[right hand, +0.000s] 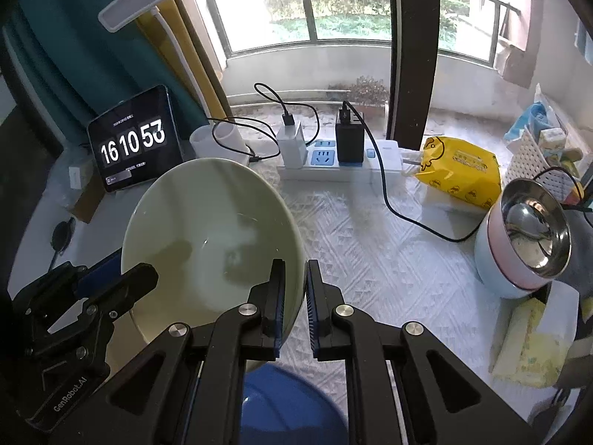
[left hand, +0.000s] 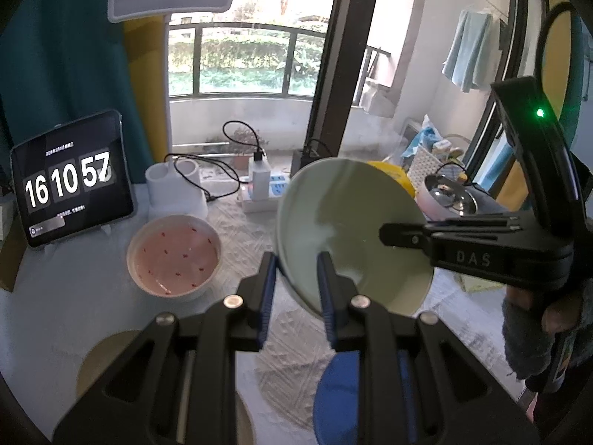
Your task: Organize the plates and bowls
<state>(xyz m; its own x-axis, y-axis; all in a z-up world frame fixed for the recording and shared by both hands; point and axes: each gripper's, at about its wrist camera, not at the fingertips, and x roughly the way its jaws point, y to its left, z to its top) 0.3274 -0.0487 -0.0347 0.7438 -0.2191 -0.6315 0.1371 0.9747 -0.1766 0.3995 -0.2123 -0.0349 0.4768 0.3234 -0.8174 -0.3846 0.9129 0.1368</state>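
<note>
A pale green bowl (left hand: 352,230) hangs tilted above the table, held from both sides. My left gripper (left hand: 296,263) is shut on its near rim, with one blue pad inside the bowl and one outside. My right gripper (right hand: 294,265) is shut on the opposite rim of the same bowl (right hand: 207,230). Each gripper also shows in the other's view: the right gripper (left hand: 385,231) reaches in from the right, the left gripper (right hand: 141,278) from the left. Under the grippers sits a blue bowl (right hand: 289,408), partly hidden. A pink speckled bowl (left hand: 174,256) rests on the table to the left.
A steel bowl (right hand: 530,237) sits nested in pink and white bowls at the right. Along the back stand a tablet clock (right hand: 135,141), a white lamp base (left hand: 174,189), a power strip with cables (right hand: 333,163) and a yellow pack (right hand: 459,170). A white basket (right hand: 537,163) stands far right.
</note>
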